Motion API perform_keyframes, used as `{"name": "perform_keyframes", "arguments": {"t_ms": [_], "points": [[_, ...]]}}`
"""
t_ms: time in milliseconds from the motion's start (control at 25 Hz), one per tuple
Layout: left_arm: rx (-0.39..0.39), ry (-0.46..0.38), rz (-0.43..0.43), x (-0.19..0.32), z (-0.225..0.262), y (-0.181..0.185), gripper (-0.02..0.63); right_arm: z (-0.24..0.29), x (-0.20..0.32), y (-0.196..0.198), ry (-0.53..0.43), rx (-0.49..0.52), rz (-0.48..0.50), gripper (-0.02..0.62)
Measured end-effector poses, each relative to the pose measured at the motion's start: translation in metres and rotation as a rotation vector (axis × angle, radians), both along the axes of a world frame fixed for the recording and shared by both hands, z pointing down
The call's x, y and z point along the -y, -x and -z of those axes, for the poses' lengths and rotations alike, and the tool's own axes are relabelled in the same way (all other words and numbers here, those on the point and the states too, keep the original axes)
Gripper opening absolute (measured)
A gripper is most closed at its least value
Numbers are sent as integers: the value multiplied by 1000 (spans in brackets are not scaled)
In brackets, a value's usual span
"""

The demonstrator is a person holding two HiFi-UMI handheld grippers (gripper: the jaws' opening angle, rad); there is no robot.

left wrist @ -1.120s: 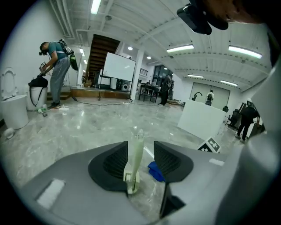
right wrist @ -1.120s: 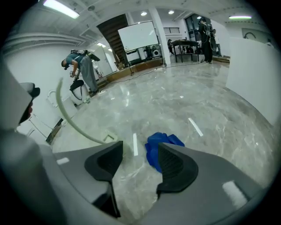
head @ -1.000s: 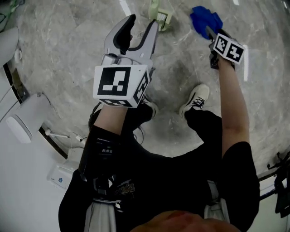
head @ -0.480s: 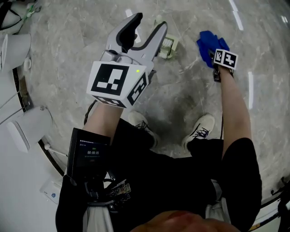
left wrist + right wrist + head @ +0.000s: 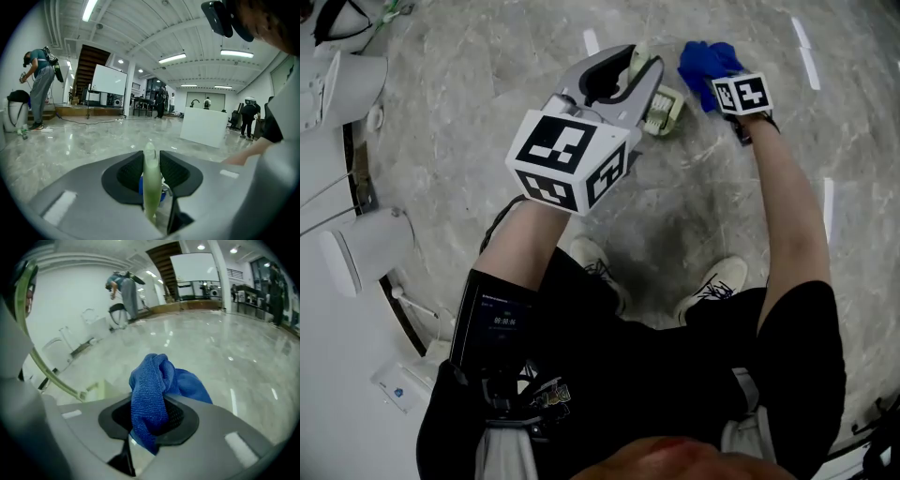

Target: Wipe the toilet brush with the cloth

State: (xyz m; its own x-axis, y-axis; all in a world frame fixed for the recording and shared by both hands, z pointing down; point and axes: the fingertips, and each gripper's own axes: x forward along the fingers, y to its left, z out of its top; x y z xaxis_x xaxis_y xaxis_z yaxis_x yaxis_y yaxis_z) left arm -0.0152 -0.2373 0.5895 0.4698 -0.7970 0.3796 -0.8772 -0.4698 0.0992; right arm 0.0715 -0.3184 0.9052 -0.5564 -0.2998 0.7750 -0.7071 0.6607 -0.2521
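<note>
Having just closed, the left tongs (image 5: 630, 77) pinch the green toilet brush (image 5: 150, 183) by its handle, and the right tongs (image 5: 149, 422) pinch the blue cloth (image 5: 703, 60), near the brush's head.

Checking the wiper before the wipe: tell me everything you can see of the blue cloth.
The blue cloth looks like bright blue ribbed microfibre, crumpled into thick folds. The right claw, whose jaws have just been closing, pinches it: a bunch stands above the jaws, a short tail hangs below. In the head view it is held over the marble floor, close beside the pale green toilet brush; whether they touch cannot be told.
</note>
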Motion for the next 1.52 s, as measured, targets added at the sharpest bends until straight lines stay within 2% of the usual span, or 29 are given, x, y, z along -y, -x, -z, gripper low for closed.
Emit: {"name": "perform_keyframes", "arguments": {"t_ms": [120,200,280,360,440,520,600,680,720,800,880,1000,1080,1160,1280,1400,1520], "points": [[-4,15,-19,-6,-5,-2,123,31,-22,86,13,201,227,106],[-5,25,-19,-9,-8,1,123,42,-46,122,39,289,357,106],[-13,34,-19,-11,-9,2,123,48,-63,137,27,303,455,106],[-11,31,-22,-12,-8,4,123,46,-68,138,-9,257,494,106],[-3,28,-24,-13,-9,5,123,35,-59,127,-36,196,457,104],[-4,30,-23,-12,-14,5,124,23,-44,100,-43,126,375,103],[-7,31,-21,-12,-16,6,124,7,-36,59,-40,-15,326,101],[-4,32,-23,-13,-16,10,124,-15,-53,20,-10,-171,388,101],[-3,34,-27,-13,-16,11,124,-22,-72,7,13,-205,449,101],[-11,36,-41,-13,-13,8,124,-21,-119,-5,76,-147,527,101],[-26,32,-49,-12,-9,7,124,-13,-165,1,165,-9,532,101],[-57,37,-50,-12,-6,6,124,-5,-222,28,288,149,555,101],[-74,44,-54,-11,-4,5,124,10,-239,58,325,246,557,101],[-82,52,-58,-10,-4,5,124,33,-239,95,340,370,496,101],[-83,56,-60,-11,-6,5,124,63,-212,136,349,532,344,101],[-77,58,-53,-10,-7,7,124,65,-195,146,355,551,307,101],[-78,58,-59,-10,-6,5,124,39,-201,118,351,451,356,101]]}}
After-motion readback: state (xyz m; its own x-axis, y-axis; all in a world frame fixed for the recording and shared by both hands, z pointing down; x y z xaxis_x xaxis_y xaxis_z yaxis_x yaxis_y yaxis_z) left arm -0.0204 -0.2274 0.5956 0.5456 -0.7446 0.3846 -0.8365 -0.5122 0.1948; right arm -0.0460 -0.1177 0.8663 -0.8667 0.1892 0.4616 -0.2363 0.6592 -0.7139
